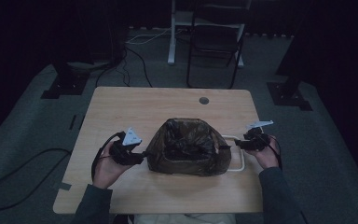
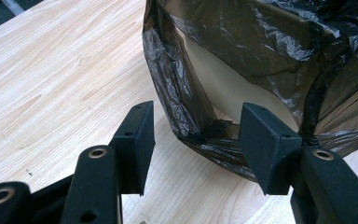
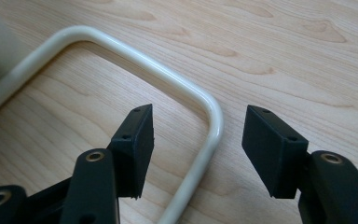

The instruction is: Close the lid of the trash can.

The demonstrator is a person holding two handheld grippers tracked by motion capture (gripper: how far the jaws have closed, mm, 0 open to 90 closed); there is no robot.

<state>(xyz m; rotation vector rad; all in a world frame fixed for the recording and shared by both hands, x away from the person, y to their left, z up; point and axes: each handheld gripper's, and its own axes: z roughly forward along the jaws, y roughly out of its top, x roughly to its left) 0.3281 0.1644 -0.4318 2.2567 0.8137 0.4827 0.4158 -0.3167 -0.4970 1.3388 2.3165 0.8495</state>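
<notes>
dim room, dark curtains behind, folding chair point(image 1: 214, 39) past the far edge of the wooden table point(image 1: 121, 105). landmark is the bin point(image 1: 186, 148), a cream container with a dark plastic bag point(image 2: 242, 42) fitted in it, sitting mid-table toward my side.

left of the bin: my left gripper point(image 1: 137, 156) is right at its left side. left gripper view has the jaws apart, with the bottom corner of the bin between them, bag film bunched there. pads don't look pressed on anything, so no grip.

right of the bin: the cream handle loop point(image 3: 186, 88) lies flat on the table, sticking out from the bin's right side. my right gripper point(image 1: 237, 143) sits just over it, jaws apart and straddling the curved corner of the loop, not clamped.

my read on progress: bag looks draped over the rim and pulled down the sides, so lining seems mostly done. left to do is probably tucking the loose film at the left corner and maybe gripping the handle. neither grab has started.
</notes>
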